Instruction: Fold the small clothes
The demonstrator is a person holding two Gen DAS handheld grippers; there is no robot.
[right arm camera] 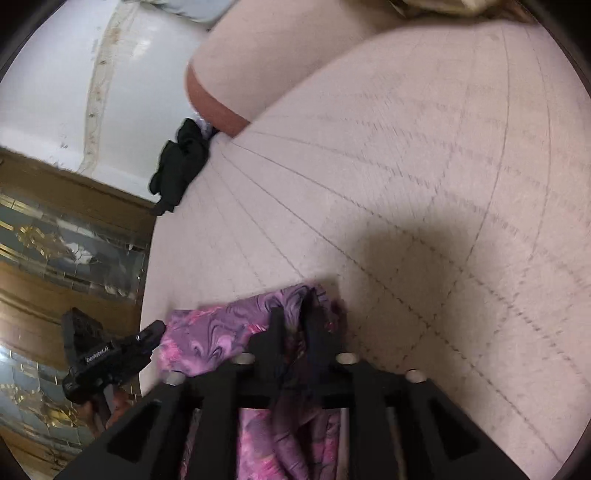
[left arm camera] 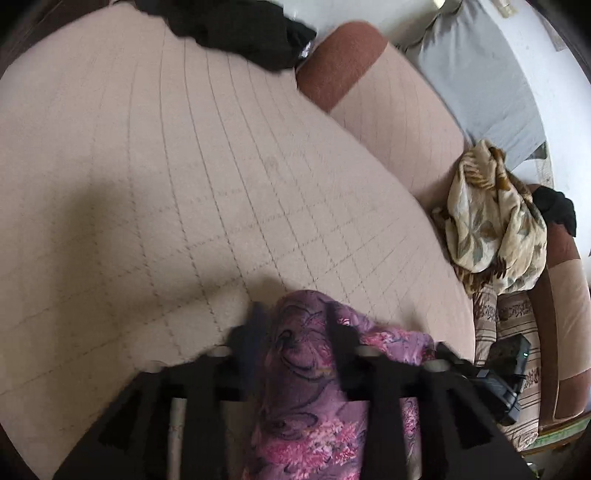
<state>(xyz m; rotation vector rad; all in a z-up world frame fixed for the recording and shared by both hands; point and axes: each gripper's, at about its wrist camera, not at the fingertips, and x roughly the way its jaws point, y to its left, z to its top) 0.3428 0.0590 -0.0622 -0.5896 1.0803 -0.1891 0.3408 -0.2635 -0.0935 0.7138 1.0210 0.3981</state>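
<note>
Left wrist view: nearest the lens, at 6 o'clock, the left gripper (left arm camera: 295, 325) has its two black fingers closed on a bunch of the purple floral garment (left arm camera: 306, 398), which fills the gap between them and spills back under the camera. The cloth hangs from the grip above the quilted pink sofa seat (left arm camera: 184, 166), with shadow below. At 12 o'clock a black garment (left arm camera: 236, 29) lies at the seat's far edge; at 3 o'clock a cream leaf-print cloth (left arm camera: 495, 221) is heaped against the armrest. The right gripper's black body (left arm camera: 506, 373) shows at 4 o'clock, just beside the purple cloth.

Right wrist view: at 6 o'clock the right gripper (right arm camera: 295, 317) is likewise clamped on the purple floral garment (right arm camera: 221, 332), a fold pinched between its fingers and the rest trailing toward 8 o'clock, where the left gripper (right arm camera: 110, 354) reaches in toward its other end; whether that one is shut cannot be told from this view. The black garment (right arm camera: 181, 166) sits at 10 o'clock on the seat's edge, well apart.

Judging by this, the step is lifting the garment to spread it. To do it well, both grips should hold near matching corners or an edge, not a bunched middle. Draw the grippers apart until the cloth hangs taut, then lower it flat onto the bare seat between 12 and 3 o'clock, clear of the other clothes. The fabric looks thin and slippery, so it may slide or crumple if released early.
</note>
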